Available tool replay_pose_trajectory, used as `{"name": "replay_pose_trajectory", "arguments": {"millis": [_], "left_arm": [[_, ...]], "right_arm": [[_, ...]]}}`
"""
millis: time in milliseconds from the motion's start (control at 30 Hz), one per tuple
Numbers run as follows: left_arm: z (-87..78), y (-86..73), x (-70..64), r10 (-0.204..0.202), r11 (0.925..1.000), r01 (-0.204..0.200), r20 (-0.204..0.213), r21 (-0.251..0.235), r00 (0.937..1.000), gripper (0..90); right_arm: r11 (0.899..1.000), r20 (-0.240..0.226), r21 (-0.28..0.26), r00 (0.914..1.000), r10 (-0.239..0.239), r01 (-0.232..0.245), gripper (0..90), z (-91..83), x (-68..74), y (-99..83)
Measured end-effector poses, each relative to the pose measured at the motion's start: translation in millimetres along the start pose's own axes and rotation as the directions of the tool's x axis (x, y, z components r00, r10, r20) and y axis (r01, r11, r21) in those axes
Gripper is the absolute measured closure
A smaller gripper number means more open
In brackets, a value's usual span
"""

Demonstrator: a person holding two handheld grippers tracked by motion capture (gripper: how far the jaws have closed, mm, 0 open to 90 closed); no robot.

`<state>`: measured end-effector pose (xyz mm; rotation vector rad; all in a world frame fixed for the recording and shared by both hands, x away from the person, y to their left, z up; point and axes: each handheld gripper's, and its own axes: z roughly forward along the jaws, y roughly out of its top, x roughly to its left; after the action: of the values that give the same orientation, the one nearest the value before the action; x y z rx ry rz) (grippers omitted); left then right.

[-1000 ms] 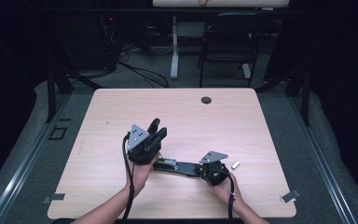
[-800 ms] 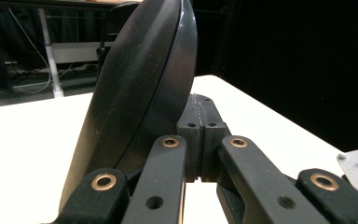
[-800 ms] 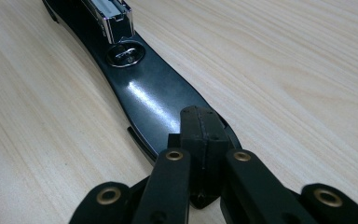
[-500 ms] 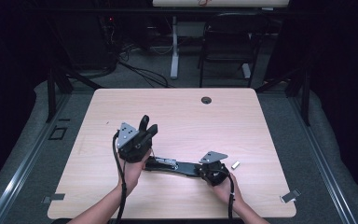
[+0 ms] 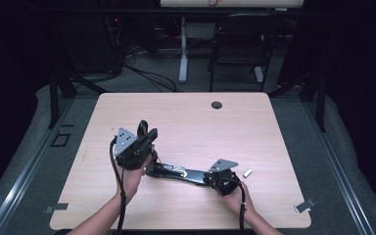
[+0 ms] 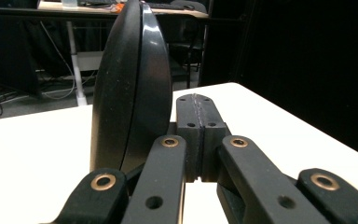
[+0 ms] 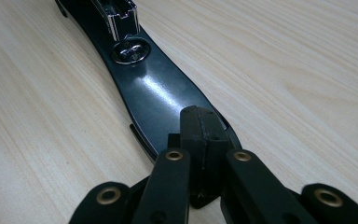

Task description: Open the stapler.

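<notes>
A black stapler lies opened on the table. Its glossy base [image 5: 176, 172] [image 7: 154, 93] is flat, with a metal staple channel [image 7: 119, 16] at the far end. The stapler's curved black top arm [image 6: 130, 88] [image 5: 142, 128] stands upright. My left gripper [image 5: 150, 134] [image 6: 198, 112] is raised beside that arm, jaws shut pad to pad, the arm touching their left side. My right gripper [image 5: 206, 177] [image 7: 200, 123] is low at the base's near end, jaws shut, pads resting on the glossy surface.
A small metal strip [image 5: 247, 173] lies just right of the right gripper. A round cable hole [image 5: 217, 105] sits near the light wood table's [image 5: 274, 137] far edge. Tape marks [image 5: 305, 205] lie at the front corners. A chair and cables are beyond the table.
My left gripper has moved left and turned more upright, and the stapler's top arm has swung up with it. The right gripper has stayed on the base.
</notes>
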<state>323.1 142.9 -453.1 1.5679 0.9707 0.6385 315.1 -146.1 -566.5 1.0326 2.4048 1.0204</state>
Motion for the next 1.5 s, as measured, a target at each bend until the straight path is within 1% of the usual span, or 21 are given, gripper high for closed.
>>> {"name": "replay_pose_trajectory", "arguments": {"millis": [33, 167, 200, 233, 300, 467, 633, 733, 800, 833, 867, 967, 1000, 1033, 1067, 1100, 1133, 1167, 1267, 1433, 1500], "left_arm": [[0.0, 0.0, 0.8, -0.003, 1.0, 0.003, -0.001, -0.002, 1.0, 90.0], [-2.0, -0.3, 3.4, -0.005, 1.0, 0.005, -0.009, -0.004, 0.9999, 90.0], [-3.0, -0.3, 4.4, 0.001, 1.0, -0.001, -0.011, 0.001, 0.9999, 90.0], [-3.6, -0.6, 5.5, -0.001, 1.0, 0.001, -0.012, -0.003, 0.9999, 90.0], [-5.3, -0.9, 7.8, 0.001, 1.0, -0.001, -0.018, -0.002, 0.9998, 90.0], [-8.5, -1.4, 14.0, -0.007, 1.0, 0.007, -0.03, -0.004, 0.9995, 90.0], [-9.7, -1.6, 17.8, -0.005, 1.0, 0.004, -0.034, -0.007, 0.9994, 90.0], [-11.7, -1.5, 21.6, -0.009, 1.0, 0.009, -0.041, 0.0, 0.9991, 90.0], [-12.9, -1.8, 25.0, -0.024, 0.9997, 0.024, -0.058, 0.001, 0.998, 89.4], [-13.1, -2.0, 28.7, -0.043, 0.999, 0.044, -0.064, 0.003, 0.997, 89.2], [-13.3, -2.6, 34.1, -0.073, 0.9973, 0.073, -0.073, 0.002, 0.9946, 89.3], [-13.2, -5.3, 45.9, -0.125, 0.992, 0.126, -0.088, 0.01, 0.9882, 89.3], [-13.2, -6.3, 49.3, -0.136, 0.9903, 0.138, -0.094, 0.016, 0.9862, 89.4], [-13.4, -7.0, 52.5, -0.14, 0.9892, 0.144, -0.095, 0.029, 0.9856, 89.3], [-12.6, -8.3, 55.2, -0.147, 0.988, 0.151, -0.1, 0.033, 0.9841, 89.3], [-12.3, -9.1, 56.5, -0.152, 0.987, 0.156, -0.105, 0.037, 0.9829, 89.3], [-11.3, -10.5, 58.0, -0.164, 0.9847, 0.17, -0.109, 0.041, 0.9804, 89.3], [-10.6, -11.2, 58.8, -0.17, 0.9833, 0.176, -0.107, 0.046, 0.9795, 89.3], [-9.8, -11.9, 58.9, -0.159, 0.9844, 0.166, -0.109, 0.059, 0.9813, 89.2], [-9.7, -12.3, 57.6, -0.157, 0.9853, 0.163, -0.104, 0.051, 0.982, 87.8], [-10.2, -12.1, 56.4, -0.146, 0.9867, 0.152, -0.094, 0.058, 0.9849, 86.6]], "right_arm": [[1.0, 0.0, 0.008, 1.0, -0.004, 0.004, 90.0, -0.5, -0.2, 0.2], [1.0, -0.001, 0.006, 1.0, -0.003, 0.003, 90.0, -0.3, 0.0, 0.2], [1.0, 0.0, 0.009, 1.0, -0.005, 0.005, 90.0, -0.5, -0.2, 0.3], [1.0, -0.002, 0.004, 1.0, -0.004, 0.004, 90.0, 0.0, -0.2, 0.1], [1.0, -0.002, 0.011, 1.0, -0.009, 0.009, 90.0, -0.4, -0.4, 0.3], [1.0, -0.005, 0.004, 1.0, 0.0, 0.0, 90.0, 0.2, -0.1, 0.0], [1.0, -0.005, 0.007, 1.0, -0.003, 0.003, 90.0, 0.0, -0.3, 0.0], [1.0, -0.005, 0.007, 1.0, -0.004, 0.004, 90.0, 0.0, -0.5, 0.0], [1.0, -0.006, 0.006, 1.0, -0.006, 0.006, 90.0, 0.1, -0.6, 0.0], [1.0, -0.006, 0.01, 1.0, -0.007, 0.007, 90.0, -0.2, -0.6, 0.1], [1.0, -0.006, 0.01, 0.9999, -0.008, 0.008, 90.0, -0.2, -0.7, 0.1], [1.0, -0.006, 0.007, 1.0, -0.005, 0.005, 90.0, 0.1, -0.5, 0.0], [1.0, -0.006, 0.01, 0.9999, -0.011, 0.012, 90.0, -0.1, -0.7, 0.3], [1.0, -0.007, 0.018, 0.9999, -0.008, 0.008, 90.0, -0.4, -0.6, 0.7], [1.0, -0.003, 0.013, 0.9999, -0.011, 0.011, 89.9, -0.2, -0.8, 0.5], [1.0, -0.005, 0.007, 1.0, -0.002, 0.002, 90.0, -0.1, -1.2, 0.0], [1.0, -0.006, 0.009, 1.0, -0.003, 0.004, 90.0, -0.3, -1.4, 0.1], [1.0, -0.006, 0.009, 1.0, -0.003, 0.003, 90.0, -0.2, -0.9, 0.2], [1.0, -0.005, 0.01, 1.0, -0.004, 0.004, 90.0, -0.2, -1.2, 0.2], [1.0, -0.006, 0.009, 1.0, -0.003, 0.003, 90.0, -0.1, -0.9, 0.2], [1.0, -0.006, 0.01, 1.0, -0.004, 0.004, 90.0, -0.2, -1.0, 0.2]]}}
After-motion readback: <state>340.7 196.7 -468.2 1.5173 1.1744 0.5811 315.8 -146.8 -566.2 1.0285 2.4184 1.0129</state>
